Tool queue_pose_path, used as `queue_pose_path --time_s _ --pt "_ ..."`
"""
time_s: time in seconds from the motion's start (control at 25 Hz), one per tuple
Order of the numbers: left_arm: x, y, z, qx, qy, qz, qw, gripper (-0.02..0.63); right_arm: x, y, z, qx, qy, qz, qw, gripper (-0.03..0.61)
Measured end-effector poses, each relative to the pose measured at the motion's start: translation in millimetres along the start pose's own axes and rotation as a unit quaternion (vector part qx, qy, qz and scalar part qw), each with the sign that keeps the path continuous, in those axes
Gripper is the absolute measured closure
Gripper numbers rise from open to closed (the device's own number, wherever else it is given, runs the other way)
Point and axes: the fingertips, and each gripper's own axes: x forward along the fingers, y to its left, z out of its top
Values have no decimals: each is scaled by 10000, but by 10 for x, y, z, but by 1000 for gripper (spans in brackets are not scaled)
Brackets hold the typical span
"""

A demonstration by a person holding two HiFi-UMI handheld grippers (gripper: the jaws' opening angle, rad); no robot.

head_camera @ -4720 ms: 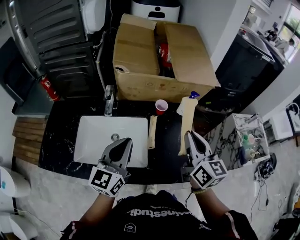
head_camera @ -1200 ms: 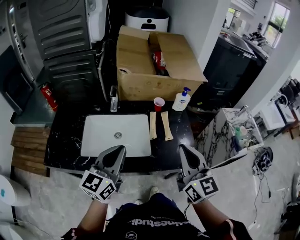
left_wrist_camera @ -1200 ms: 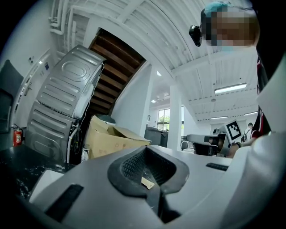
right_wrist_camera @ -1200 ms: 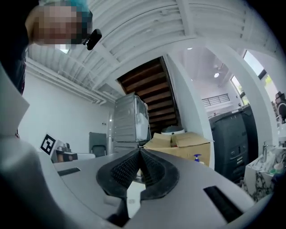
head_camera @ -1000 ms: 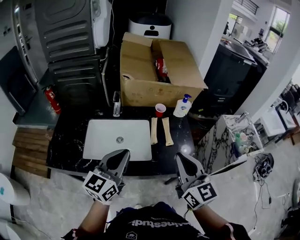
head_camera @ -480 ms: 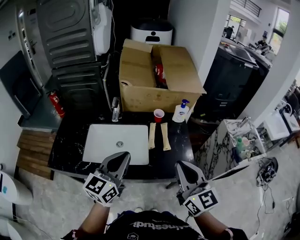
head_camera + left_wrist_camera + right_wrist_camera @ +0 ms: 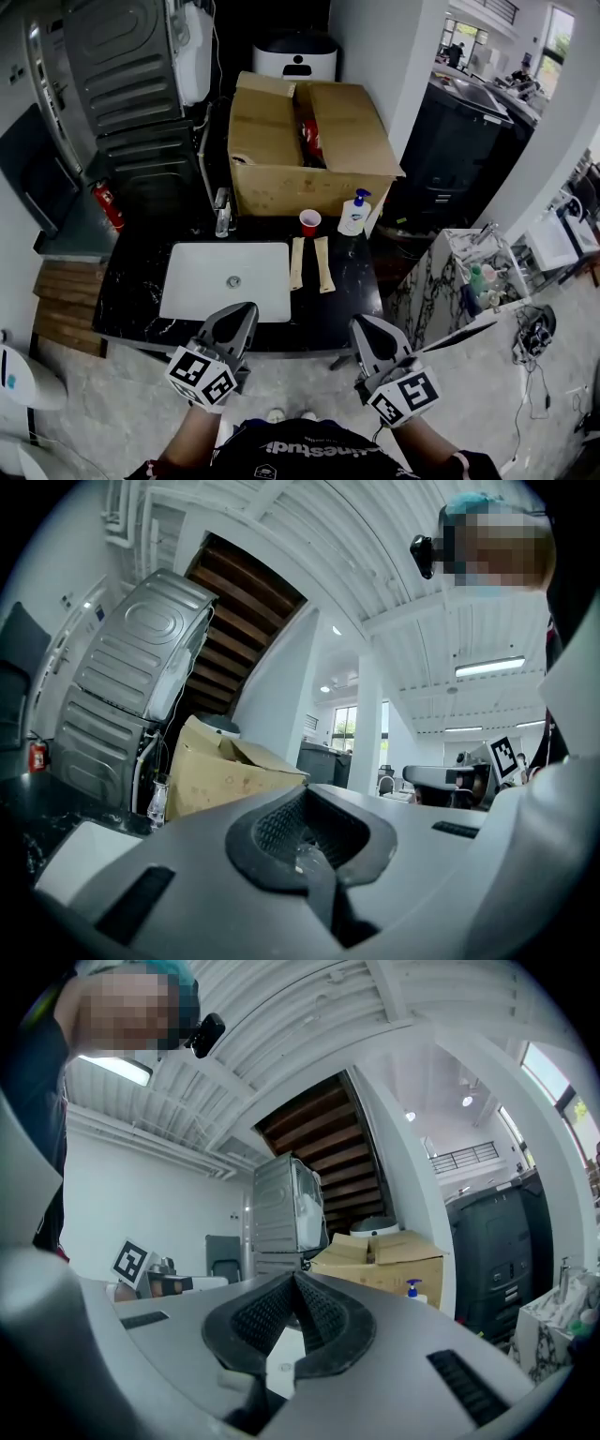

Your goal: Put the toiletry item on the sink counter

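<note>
1. soap pump bottle (image 7: 353, 213), white with a blue pump head, stands upright on the black sink counter (image 7: 131, 281), near its back right corner.
2. it is just in front of the open cardboard box (image 7: 272, 141) and just right of the red cup (image 7: 309, 222), without touching either gripper.
3. two tan tubes lie flat on the counter side by side: the left tube (image 7: 296, 262) lies just beside the right edge of the white basin (image 7: 197, 286), and the right tube (image 7: 323, 264) lies just beside it, in front of the bottle.
4. the faucet (image 7: 222, 211) stands at the back edge of the basin, close to the box's left corner.
5. the left gripper (image 7: 246, 311) hangs in the air at the counter's near edge, in front of the basin. its jaws are pressed together with nothing between them.
6. the right gripper (image 7: 362, 325) hangs at the near edge towards the counter's right end. its jaws are also together and hold nothing.
7. both grippers point level towards the back of the counter and are well apart from the bottle.
8. something red (image 7: 311, 139) shows inside the box; what it is cannot be told.
9. a red fire extinguisher (image 7: 109, 204) stands left of the counter.
</note>
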Motion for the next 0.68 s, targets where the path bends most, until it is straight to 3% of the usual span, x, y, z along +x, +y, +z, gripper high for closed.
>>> queue_pose_path --time_s 0.68 --pt "20 -203 -37 3 24 -150 9999 598 -38 17 51 -64 18 49 10000 540"
